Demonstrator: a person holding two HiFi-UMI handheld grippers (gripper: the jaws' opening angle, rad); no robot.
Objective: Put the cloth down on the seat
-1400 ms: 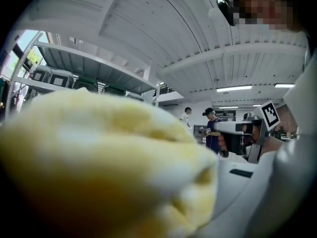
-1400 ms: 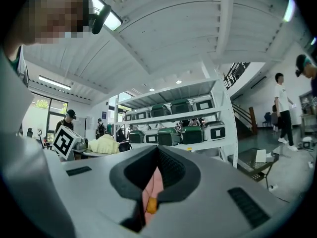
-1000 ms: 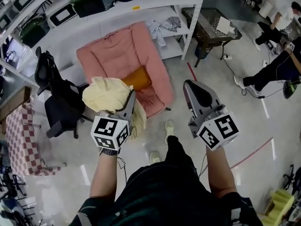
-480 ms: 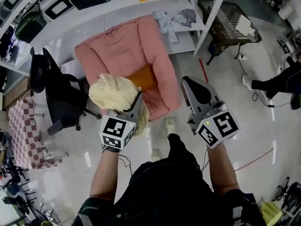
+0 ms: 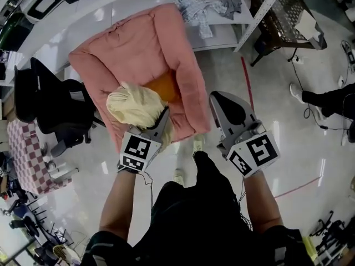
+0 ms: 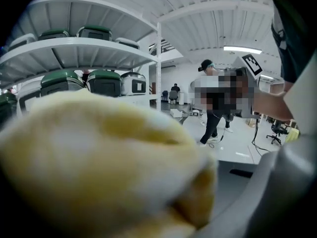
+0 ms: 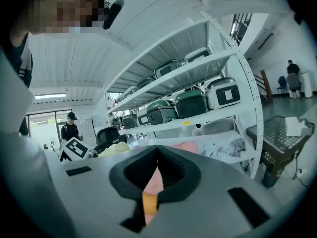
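A bunched pale yellow cloth (image 5: 135, 106) hangs from my left gripper (image 5: 162, 117), which is shut on it above the front left of the pink seat (image 5: 138, 54). An orange cushion (image 5: 161, 86) lies on the seat just beyond the cloth. In the left gripper view the cloth (image 6: 99, 167) fills most of the picture, blurred and close. My right gripper (image 5: 222, 101) is held to the right of the seat's front corner, its jaws shut with nothing between them. Through the narrow slit of the right gripper (image 7: 157, 155) a strip of pink seat and orange cushion shows.
A black office chair (image 5: 52, 107) stands left of the seat. White shelving (image 5: 244, 26) with crumpled clothes (image 5: 205, 7) rises behind it, and a dark mesh table (image 5: 277, 13) is at the right. A checked red stool (image 5: 25, 154) is at far left. Other people stand in the room.
The view has drawn closer to the pink seat, which now lies right under the left gripper and its cloth. Both grippers keep their state.
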